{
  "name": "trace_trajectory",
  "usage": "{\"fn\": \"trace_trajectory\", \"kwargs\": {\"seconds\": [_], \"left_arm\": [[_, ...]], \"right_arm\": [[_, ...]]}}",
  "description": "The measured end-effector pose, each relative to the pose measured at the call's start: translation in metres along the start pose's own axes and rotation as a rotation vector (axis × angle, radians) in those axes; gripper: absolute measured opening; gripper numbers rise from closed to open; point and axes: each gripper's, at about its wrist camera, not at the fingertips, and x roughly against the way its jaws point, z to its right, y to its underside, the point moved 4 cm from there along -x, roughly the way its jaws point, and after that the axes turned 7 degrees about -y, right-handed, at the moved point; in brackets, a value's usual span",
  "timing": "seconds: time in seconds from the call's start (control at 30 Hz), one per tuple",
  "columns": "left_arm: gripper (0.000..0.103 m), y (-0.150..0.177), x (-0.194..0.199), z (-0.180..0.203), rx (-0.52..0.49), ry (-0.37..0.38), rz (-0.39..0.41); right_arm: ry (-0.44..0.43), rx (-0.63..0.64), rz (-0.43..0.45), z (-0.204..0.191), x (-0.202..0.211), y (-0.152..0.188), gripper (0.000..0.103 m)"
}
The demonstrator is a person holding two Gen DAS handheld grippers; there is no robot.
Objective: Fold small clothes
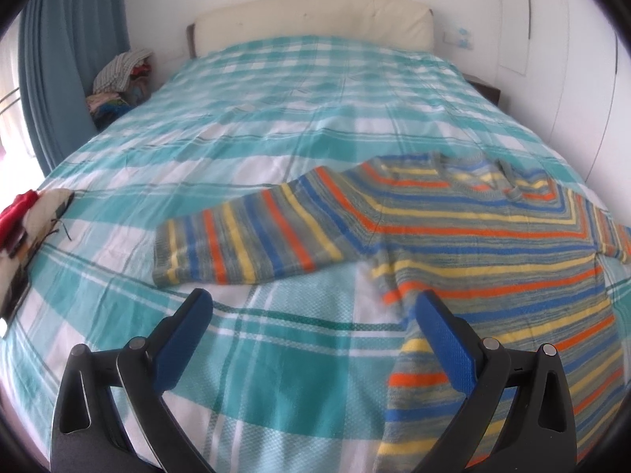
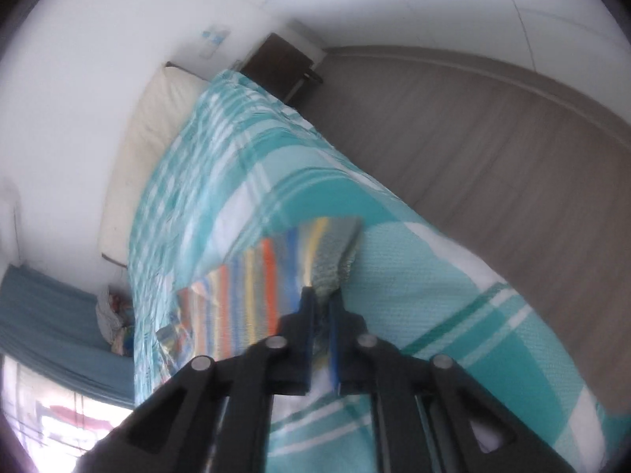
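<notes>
Your right gripper (image 2: 321,295) pinches the striped sweater's (image 1: 453,228) cuff at the bed's (image 1: 276,110) edge, while your spread left gripper (image 1: 311,307) hovers nearest the sleeve stretching toward ten o'clock.

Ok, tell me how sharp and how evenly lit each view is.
Left wrist view: mostly sharp, the sweater and open left gripper clear, window glare at the left edge, fisheye bending the bed. Right wrist view: motion-blurred, the sleeve in the shut right gripper smeared, window blown out lower left.
</notes>
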Motion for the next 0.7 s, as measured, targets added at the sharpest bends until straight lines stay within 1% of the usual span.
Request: {"fn": "trace_trajectory", "kwargs": {"seconds": [0.07,0.1,0.17,0.27,0.33,0.4,0.5,0.57,0.6,0.63,0.67,0.7], "left_arm": [[0.103,-0.004,0.005,-0.006,0.025,0.01,0.008],[0.103,-0.006,0.007,-0.008,0.035,0.016,0.013],[0.103,-0.009,0.01,-0.013,0.05,0.017,0.024],[0.103,-0.011,0.013,-0.02,0.065,0.0,0.041],[0.103,-0.012,0.013,-0.026,0.077,-0.009,0.045],[0.103,-0.012,0.012,-0.032,0.095,-0.019,0.044],[0.103,-0.012,0.008,-0.039,0.118,-0.02,0.032],[0.103,-0.012,0.007,-0.042,0.129,-0.017,0.027],[0.103,-0.013,0.006,-0.042,0.133,-0.018,0.024],[0.103,-0.013,0.006,-0.043,0.137,-0.017,0.022],[0.103,-0.013,0.006,-0.044,0.14,-0.014,0.021],[0.103,-0.013,0.006,-0.044,0.141,-0.01,0.021]], "right_arm": [[-0.082,0.134,0.01,-0.065,0.007,-0.001,0.007],[-0.128,0.201,0.002,-0.1,0.006,0.001,0.007],[-0.211,0.316,-0.046,-0.166,-0.007,0.016,0.006],[-0.281,0.426,-0.149,-0.244,-0.049,0.055,0.006],[-0.288,0.492,-0.212,-0.278,-0.085,0.088,0.006],[-0.284,0.531,-0.274,-0.299,-0.122,0.12,0.006],[-0.282,0.565,-0.368,-0.31,-0.172,0.164,0.008],[-0.28,0.547,-0.463,-0.307,-0.2,0.188,0.019],[-0.282,0.535,-0.481,-0.301,-0.206,0.195,0.036],[-0.301,0.52,-0.482,-0.299,-0.208,0.198,0.052],[-0.321,0.503,-0.476,-0.294,-0.206,0.198,0.056],[-0.322,0.481,-0.472,-0.287,-0.204,0.197,0.058]]}}
